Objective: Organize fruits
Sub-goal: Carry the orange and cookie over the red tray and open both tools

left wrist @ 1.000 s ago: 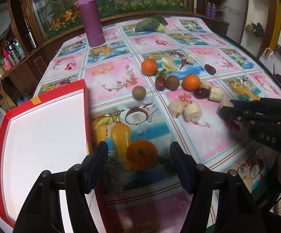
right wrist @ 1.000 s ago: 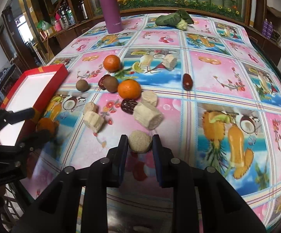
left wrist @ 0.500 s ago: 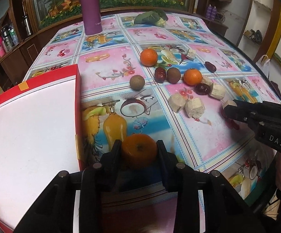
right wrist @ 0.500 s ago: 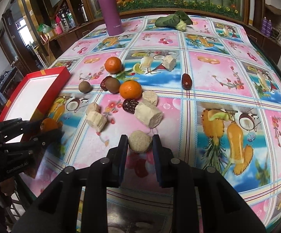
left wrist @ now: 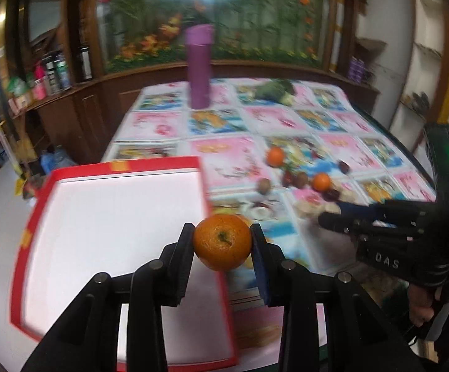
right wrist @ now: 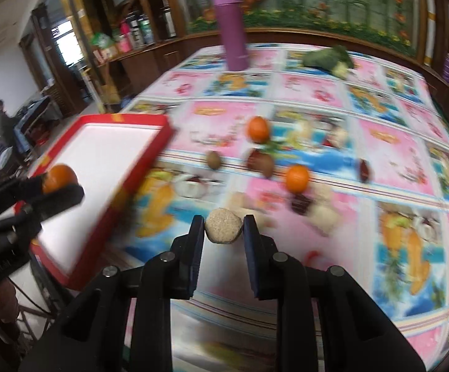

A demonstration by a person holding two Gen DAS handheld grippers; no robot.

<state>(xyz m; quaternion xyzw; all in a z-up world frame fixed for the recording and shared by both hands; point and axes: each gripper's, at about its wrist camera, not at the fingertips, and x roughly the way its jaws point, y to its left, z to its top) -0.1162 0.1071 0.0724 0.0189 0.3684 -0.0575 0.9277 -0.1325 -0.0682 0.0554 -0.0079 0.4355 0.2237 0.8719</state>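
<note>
left wrist view: your left claw [left wrist: 221, 241] is clenched on an orange [left wrist: 222, 241], held above the red tray's [left wrist: 116, 165] near-right edge. your right claw [right wrist: 223, 230] grips a beige round piece [right wrist: 223, 230] over the tabletop [right wrist: 394, 142], right of the tray.

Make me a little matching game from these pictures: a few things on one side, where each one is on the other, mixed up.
Things:
1. orange
2. beige round piece
3. purple bottle
4. red tray

Places:
a. standing at the table's far end
b. clamped in the right gripper
c. lying at the table's left edge
d. clamped in the left gripper

Pairs: 1-d, 2-b, 3-a, 4-c
</note>
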